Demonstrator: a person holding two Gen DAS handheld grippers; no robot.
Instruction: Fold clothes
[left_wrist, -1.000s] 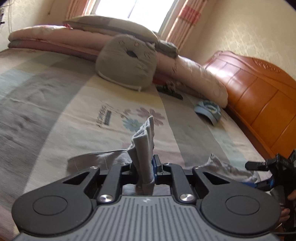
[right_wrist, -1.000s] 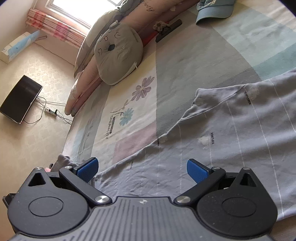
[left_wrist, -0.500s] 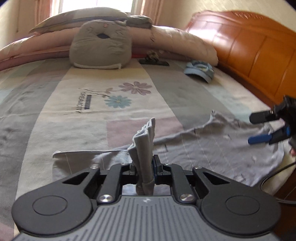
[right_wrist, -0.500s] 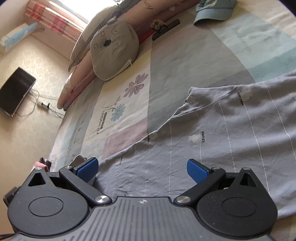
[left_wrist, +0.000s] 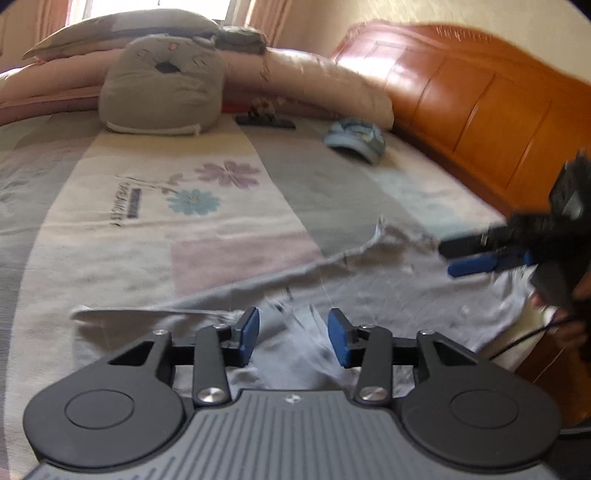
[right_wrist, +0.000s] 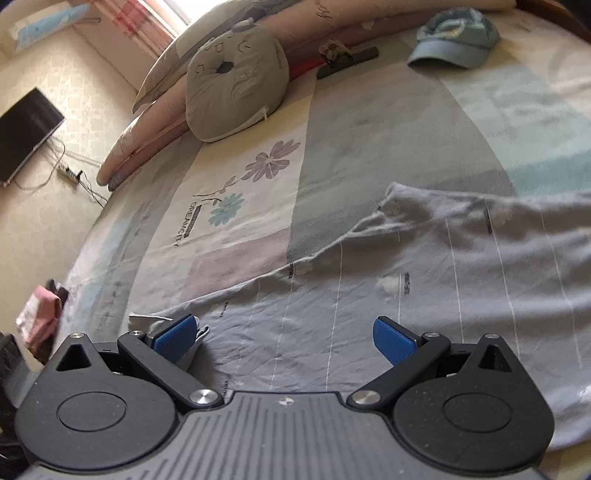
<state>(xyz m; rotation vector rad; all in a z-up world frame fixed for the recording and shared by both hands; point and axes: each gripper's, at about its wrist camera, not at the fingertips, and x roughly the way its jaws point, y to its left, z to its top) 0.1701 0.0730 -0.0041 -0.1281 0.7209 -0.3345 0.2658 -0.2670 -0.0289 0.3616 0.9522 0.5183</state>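
A grey garment (right_wrist: 424, 288) with thin white stripes lies spread across the near part of the bed; it also fills the foreground (left_wrist: 388, 291) of the left wrist view. My left gripper (left_wrist: 293, 334) stands open just above a bunched fold of the cloth, holding nothing. My right gripper (right_wrist: 286, 334) is open wide over the flat fabric, its fingers empty. In the left wrist view the right gripper (left_wrist: 480, 254) shows at the right edge, held by a hand, over the garment's far end.
A grey cat-face cushion (left_wrist: 162, 96) and rolled pink bedding (left_wrist: 314, 85) lie at the head of the bed. A blue cap (left_wrist: 356, 138) and a dark clip (left_wrist: 266, 120) rest nearby. The wooden headboard (left_wrist: 480, 99) runs along the right. A screen (right_wrist: 26, 133) stands on the floor.
My left gripper was shut on an upright fold of the garment; it has opened and the fold has dropped onto the bed. The right gripper stayed open, drifting slightly over the cloth.
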